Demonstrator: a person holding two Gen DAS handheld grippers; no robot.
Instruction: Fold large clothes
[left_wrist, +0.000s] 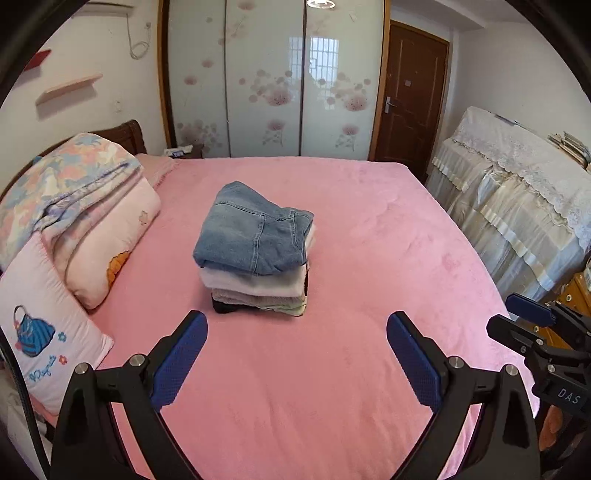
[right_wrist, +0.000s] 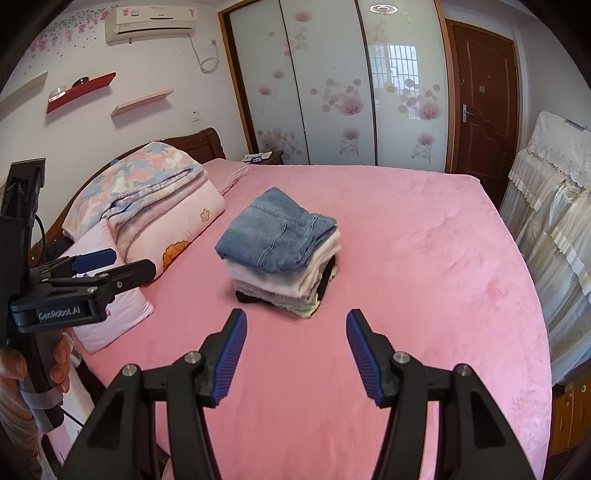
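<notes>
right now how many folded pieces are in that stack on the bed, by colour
blue denim: 1, on top
white or pale pink: 1
grey-beige: 1
pale green: 1, only an edge shows
black: 1, at the bottom
total: 5 layers that can be told apart; more may be hidden inside the stack

Blue denim jeans (left_wrist: 253, 230), pink bedsheet (left_wrist: 369, 258), floral wardrobe doors (left_wrist: 266, 77)
</notes>
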